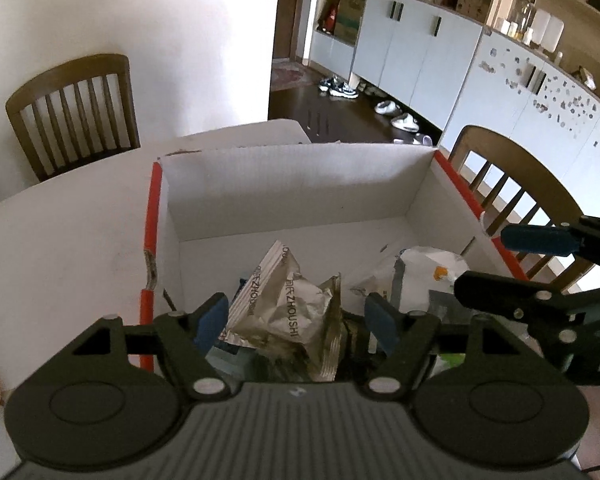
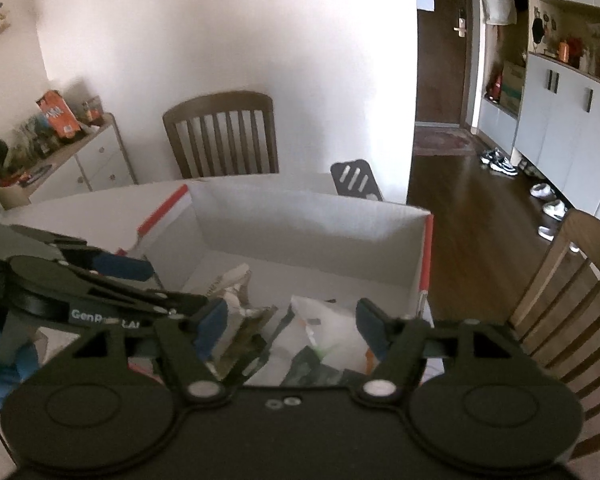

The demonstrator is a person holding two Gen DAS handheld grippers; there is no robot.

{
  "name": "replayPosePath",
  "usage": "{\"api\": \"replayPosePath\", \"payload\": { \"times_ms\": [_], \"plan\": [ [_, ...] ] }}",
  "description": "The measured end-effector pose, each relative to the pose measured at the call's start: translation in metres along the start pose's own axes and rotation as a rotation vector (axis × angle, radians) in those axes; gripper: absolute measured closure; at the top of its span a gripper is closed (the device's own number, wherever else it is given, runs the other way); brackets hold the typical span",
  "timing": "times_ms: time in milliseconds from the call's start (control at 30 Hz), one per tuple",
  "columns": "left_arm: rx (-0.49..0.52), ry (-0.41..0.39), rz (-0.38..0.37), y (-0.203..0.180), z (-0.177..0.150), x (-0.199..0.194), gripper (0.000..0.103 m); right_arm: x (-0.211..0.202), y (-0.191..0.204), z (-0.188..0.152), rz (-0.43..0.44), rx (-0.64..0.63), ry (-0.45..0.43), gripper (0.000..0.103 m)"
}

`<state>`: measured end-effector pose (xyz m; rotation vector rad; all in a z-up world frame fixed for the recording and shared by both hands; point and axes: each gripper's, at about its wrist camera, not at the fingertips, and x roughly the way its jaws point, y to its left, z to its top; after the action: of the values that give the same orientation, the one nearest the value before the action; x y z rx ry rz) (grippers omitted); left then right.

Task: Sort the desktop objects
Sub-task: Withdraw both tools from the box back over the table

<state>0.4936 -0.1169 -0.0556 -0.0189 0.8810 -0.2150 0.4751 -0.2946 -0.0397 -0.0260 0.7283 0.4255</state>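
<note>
White table [image 1: 60, 240], box [image 1: 292, 184] long axis receding

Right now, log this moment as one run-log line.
left gripper: open, empty | right gripper: open, empty | both above cardboard box | in box: silver wrapper, white bag

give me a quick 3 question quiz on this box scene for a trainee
1. True or false: the left hand-held gripper is clamped on the silver packet.
2. Which colour is the trim on the box edges: A blue, B red, C green?
3. Fill in: the white bag lies ___ the box.

Key
1. False: its pads stand apart from the packet, which lies in the box.
2. B
3. inside
</note>
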Motion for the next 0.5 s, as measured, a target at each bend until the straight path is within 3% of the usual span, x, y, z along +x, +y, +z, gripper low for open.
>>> {"api": "replayPosePath", "payload": {
  "times_ms": [500],
  "plan": [
    [-0.086, -0.118, -0.006, 0.009, -0.024, -0.068, 0.023, -0.036, 0.024, 0.006, 0.077, -0.025, -0.064, 0.03]
  ]
}}
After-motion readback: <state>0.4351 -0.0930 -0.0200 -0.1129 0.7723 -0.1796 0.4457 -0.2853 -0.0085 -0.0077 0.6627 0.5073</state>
